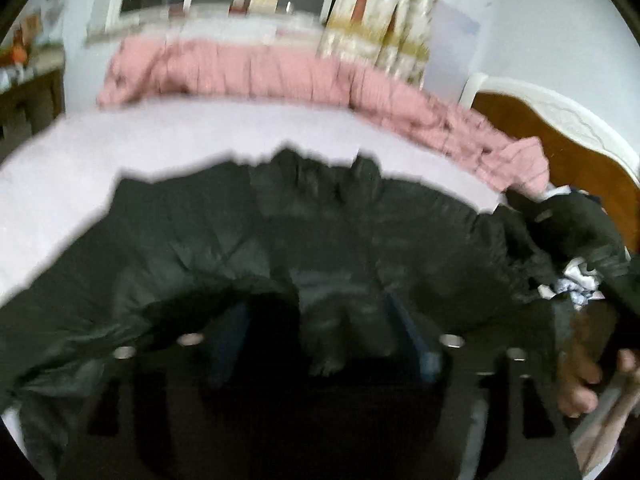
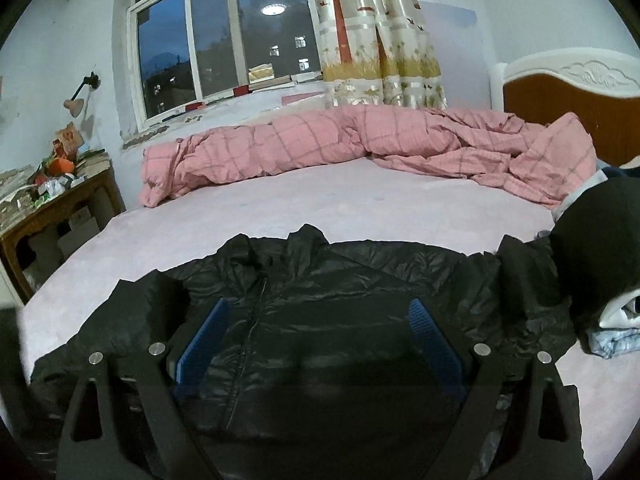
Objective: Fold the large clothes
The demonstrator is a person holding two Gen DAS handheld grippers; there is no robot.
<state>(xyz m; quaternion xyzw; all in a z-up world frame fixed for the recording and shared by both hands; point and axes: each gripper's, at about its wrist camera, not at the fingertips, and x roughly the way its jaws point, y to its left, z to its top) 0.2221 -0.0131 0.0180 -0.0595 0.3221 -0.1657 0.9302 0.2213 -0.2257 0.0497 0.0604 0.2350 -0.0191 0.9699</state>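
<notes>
A black padded jacket (image 2: 360,276) lies spread face up on the pale pink bed (image 2: 280,208), zip running down its front and collar toward the far side. My right gripper (image 2: 320,340) hovers over the jacket's front, blue pads wide apart and nothing between them. The left wrist view is blurred. There the jacket (image 1: 192,240) fills the lower half, and my left gripper (image 1: 324,336) is open over it. A raised fold of the black fabric (image 1: 344,328) sits between its blue fingers (image 1: 416,340), which do not press on it.
A rolled pink checked quilt (image 2: 320,140) lies along the bed's far side. A heap of dark and light clothes (image 2: 600,264) sits at the right by the wooden headboard (image 2: 568,96). A cluttered side table (image 2: 52,196) stands left. A person's hand (image 1: 580,380) shows at right.
</notes>
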